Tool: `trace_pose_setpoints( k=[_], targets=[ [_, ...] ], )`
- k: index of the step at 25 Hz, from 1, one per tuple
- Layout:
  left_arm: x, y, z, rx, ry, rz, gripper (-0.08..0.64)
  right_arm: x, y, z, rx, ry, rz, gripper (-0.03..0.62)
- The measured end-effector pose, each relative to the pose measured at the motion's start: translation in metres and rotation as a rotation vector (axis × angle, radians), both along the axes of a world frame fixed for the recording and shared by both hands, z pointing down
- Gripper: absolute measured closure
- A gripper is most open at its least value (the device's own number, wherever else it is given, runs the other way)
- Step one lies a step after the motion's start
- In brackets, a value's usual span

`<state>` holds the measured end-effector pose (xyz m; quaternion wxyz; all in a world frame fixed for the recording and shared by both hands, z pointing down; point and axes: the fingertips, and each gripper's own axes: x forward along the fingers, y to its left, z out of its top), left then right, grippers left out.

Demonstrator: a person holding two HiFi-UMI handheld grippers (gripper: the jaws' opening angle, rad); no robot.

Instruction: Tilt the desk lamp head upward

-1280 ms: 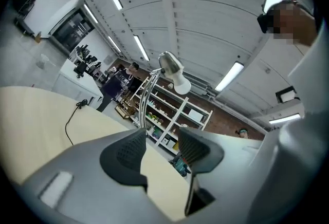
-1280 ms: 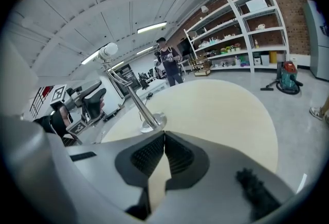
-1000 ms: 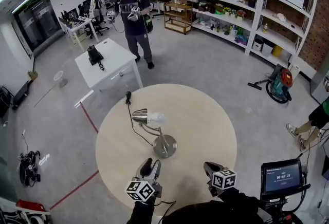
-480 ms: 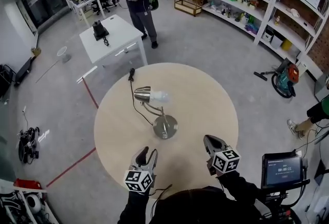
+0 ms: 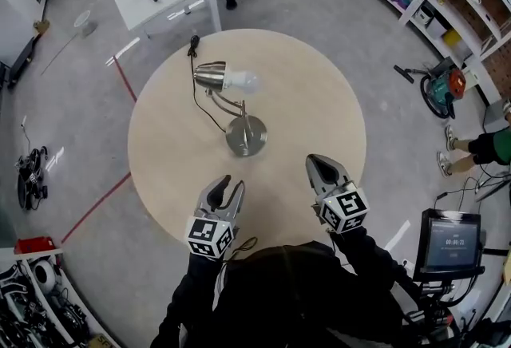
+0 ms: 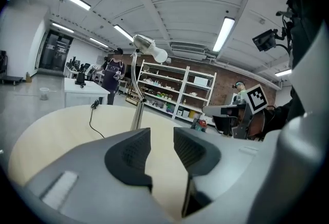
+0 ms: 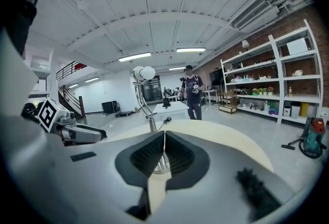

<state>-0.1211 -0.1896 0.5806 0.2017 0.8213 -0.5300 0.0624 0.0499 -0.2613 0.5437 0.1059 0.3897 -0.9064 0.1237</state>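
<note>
My left claw (image 5: 229,183) hangs over the near edge of the round table (image 5: 319,99), jaws partly apart, just closing in, nothing between them. My right claw (image 5: 316,162), beside it, is pinched together, empty. The desk lamp (image 5: 244,135) stands ahead of both, well apart.

Black long sleeves (image 5: 188,302) end at a grey moulded-plastic left gripper (image 5: 229,185) and a matching right gripper (image 5: 318,165), each with black ribbed pads (image 6: 128,153) and a white cube of black square markers (image 5: 210,236).
</note>
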Motion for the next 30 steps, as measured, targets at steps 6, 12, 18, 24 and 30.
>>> trace_pose_setpoints(
  k=[6, 12, 18, 24, 30],
  targets=[
    [0.006, 0.004, 0.000, 0.006, -0.032, 0.040, 0.416, -0.005, 0.005, -0.009, 0.030, -0.009, -0.029, 0.584],
    [0.004, 0.001, -0.001, 0.009, -0.027, 0.035, 0.419, -0.012, 0.009, -0.016, 0.040, -0.020, -0.072, 0.586],
    [0.005, 0.003, 0.000, 0.012, -0.030, 0.031, 0.419, -0.009, 0.010, -0.016, 0.042, -0.023, -0.070, 0.586],
    [0.001, 0.003, 0.000, 0.015, -0.035, 0.028, 0.419, -0.010, 0.010, -0.015, 0.032, -0.030, -0.069, 0.586],
    [0.000, 0.002, 0.000, 0.017, -0.039, 0.026, 0.419, -0.010, 0.010, -0.015, 0.035, -0.033, -0.073, 0.586]
  ],
)
